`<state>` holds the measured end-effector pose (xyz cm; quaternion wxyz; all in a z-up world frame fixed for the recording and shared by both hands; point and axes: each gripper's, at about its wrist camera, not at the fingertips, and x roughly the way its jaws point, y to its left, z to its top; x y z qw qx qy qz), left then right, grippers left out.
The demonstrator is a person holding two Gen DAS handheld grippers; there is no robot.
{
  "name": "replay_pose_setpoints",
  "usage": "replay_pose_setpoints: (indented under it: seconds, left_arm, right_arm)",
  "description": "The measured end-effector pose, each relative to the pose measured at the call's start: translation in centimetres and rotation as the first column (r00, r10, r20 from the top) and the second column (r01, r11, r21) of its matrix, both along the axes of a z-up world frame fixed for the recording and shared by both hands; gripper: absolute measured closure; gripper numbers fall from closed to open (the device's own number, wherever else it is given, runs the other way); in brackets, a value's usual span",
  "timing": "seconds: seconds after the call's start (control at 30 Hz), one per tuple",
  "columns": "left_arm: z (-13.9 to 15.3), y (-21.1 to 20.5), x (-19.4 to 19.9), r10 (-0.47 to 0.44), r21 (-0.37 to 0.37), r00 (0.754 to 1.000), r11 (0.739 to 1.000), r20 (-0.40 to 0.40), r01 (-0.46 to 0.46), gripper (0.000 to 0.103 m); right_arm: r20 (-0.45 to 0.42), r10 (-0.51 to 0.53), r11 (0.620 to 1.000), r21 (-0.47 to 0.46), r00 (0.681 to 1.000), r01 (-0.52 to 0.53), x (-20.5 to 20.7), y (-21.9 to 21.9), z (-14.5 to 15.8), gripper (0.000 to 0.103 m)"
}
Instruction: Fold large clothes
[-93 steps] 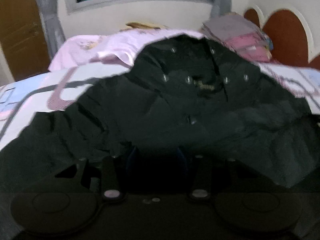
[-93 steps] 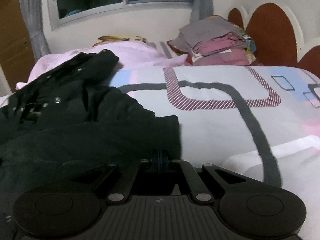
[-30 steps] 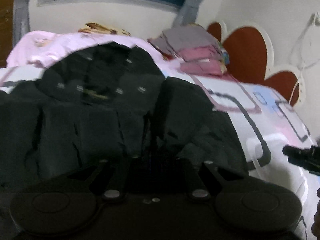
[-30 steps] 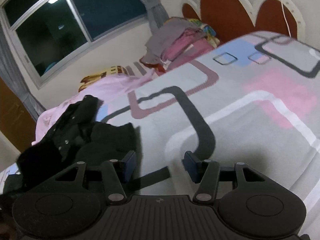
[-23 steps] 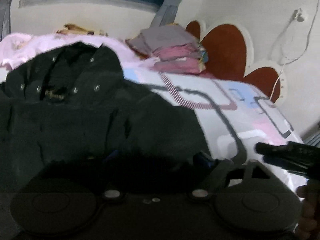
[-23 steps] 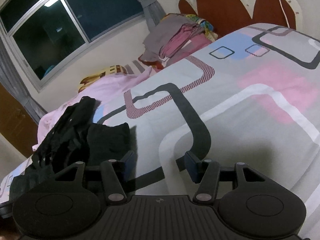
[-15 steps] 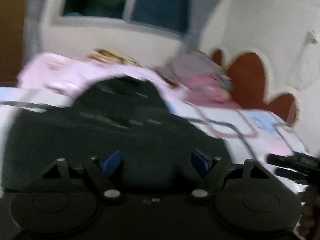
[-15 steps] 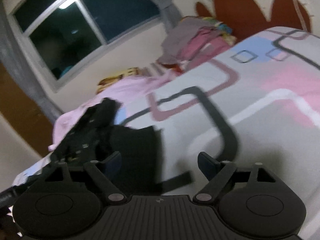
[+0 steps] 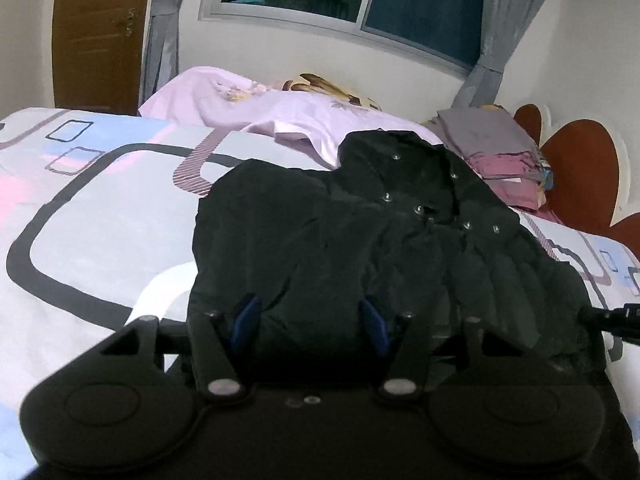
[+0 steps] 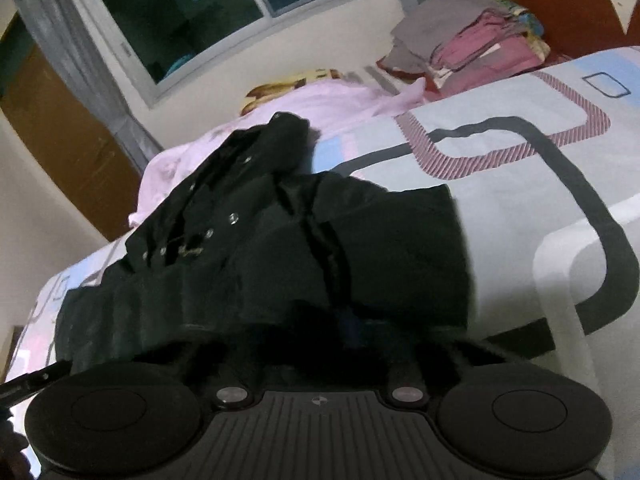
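Black jacket [image 10: 280, 264] hides the right tool [image 10: 320, 344] fingers entirely.

Left gripper [image 9: 310, 322]: matte black housing with two round, disc-shaped bosses at the lower corners, each bearing a shallow circular recess. Two black angular finger links carry blue pads [image 9: 245, 314] on their inner faces. One silver pivot screw sits at each link base; two small round marks lie at the centre.

Right gripper [image 10: 352, 328]: identical black body with a ribbed central panel, a small round emblem and two silver pivot screws.
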<state>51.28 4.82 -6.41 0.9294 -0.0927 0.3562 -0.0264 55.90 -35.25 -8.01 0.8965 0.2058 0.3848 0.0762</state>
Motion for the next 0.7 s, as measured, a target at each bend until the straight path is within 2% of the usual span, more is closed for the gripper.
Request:
replay_pose_setpoints:
  seconds: [0.1,0.17,0.2,0.23,0.3,0.37,0.4,0.47,0.5,0.53,0.57,0.6,0.63,0.67,0.7]
  left_arm:
    - [0.0,0.1,-0.2,-0.027,-0.020,1.000,0.999,0.003,0.027,0.049]
    - [-0.2,-0.4,0.0,-0.067,-0.026,0.998,0.997,-0.002,0.067,0.049]
    - [-0.6,-0.9,0.2,-0.088,-0.016,0.996,0.996,-0.017,0.088,0.049]
    - [-1.0,-1.3,0.6,-0.097,0.008,0.994,0.995,-0.042,0.097,0.049]
    - [-1.9,-1.4,1.1,-0.105,0.010,0.991,0.994,-0.080,0.106,0.049]
    - [-2.0,-1.3,1.4,-0.119,0.009,0.987,0.993,-0.104,0.120,0.049]
    - [-1.5,-1.1,1.3,-0.128,0.008,0.986,0.991,-0.103,0.130,0.049]
    - [0.0,0.0,0.5,-0.125,-0.025,0.992,0.992,-0.024,0.125,0.042]
    - [0.7,0.6,0.5,-0.109,-0.023,0.994,0.994,0.009,0.109,0.030]
    - [1.3,1.0,0.8,-0.090,-0.009,0.995,0.996,0.031,0.090,0.029]
    - [1.6,1.4,1.2,-0.084,-0.005,0.995,0.996,0.050,0.085,0.029]
    - [1.8,1.8,2.1,-0.083,-0.015,0.995,0.996,0.052,0.084,0.028]
    - [1.9,2.1,3.0,-0.081,-0.025,0.996,0.996,0.046,0.082,0.028]
    - [1.7,2.1,3.9,-0.087,-0.027,0.995,0.996,0.040,0.088,0.028]
    - [1.2,2.0,5.0,-0.100,-0.029,0.995,0.995,0.024,0.100,0.028]
  right_arm:
    - [0.049,-0.011,0.997,-0.074,0.999,0.015,-2.0,-0.5,1.5,0.096]
    - [0.077,-0.061,0.991,-0.115,0.995,0.070,-3.6,-1.6,2.3,0.103]
    - [0.079,-0.088,0.986,-0.137,0.993,0.098,-3.9,-2.1,2.2,0.103]
    - [0.055,-0.106,0.982,-0.148,0.993,0.113,-3.7,-2.6,1.7,0.103]
    - [-0.042,-0.132,0.987,-0.103,0.990,0.127,-2.6,-3.8,-0.3,0.103]
    - [-0.054,-0.148,0.983,-0.120,0.987,0.141,-2.5,-3.9,-0.7,0.103]
    - [-0.024,-0.167,0.979,-0.127,0.986,0.162,-2.9,-4.0,-0.1,0.103]
    - [0.060,-0.185,0.973,-0.130,0.981,0.191,-3.7,-3.8,1.5,0.103]
    - [0.086,-0.177,0.972,-0.138,0.980,0.188,-3.7,-3.5,2.0,0.102]
    - [0.107,-0.161,0.973,-0.149,0.981,0.176,-3.4,-3.0,2.5,0.101]
    - [0.120,-0.131,0.975,-0.163,0.984,0.150,-2.7,-2.2,2.8,0.089]
    - [0.127,-0.112,0.976,-0.175,0.986,0.133,-2.1,-1.5,3.0,0.072]
    - [0.148,-0.095,0.974,-0.190,0.984,0.123,-1.5,-0.6,3.1,0.030]
    - [0.182,-0.048,0.973,-0.216,0.982,0.088,-0.8,0.6,3.1,0.020]
    - [0.180,-0.013,0.965,-0.255,0.984,0.059,0.0,1.6,2.8,0.020]
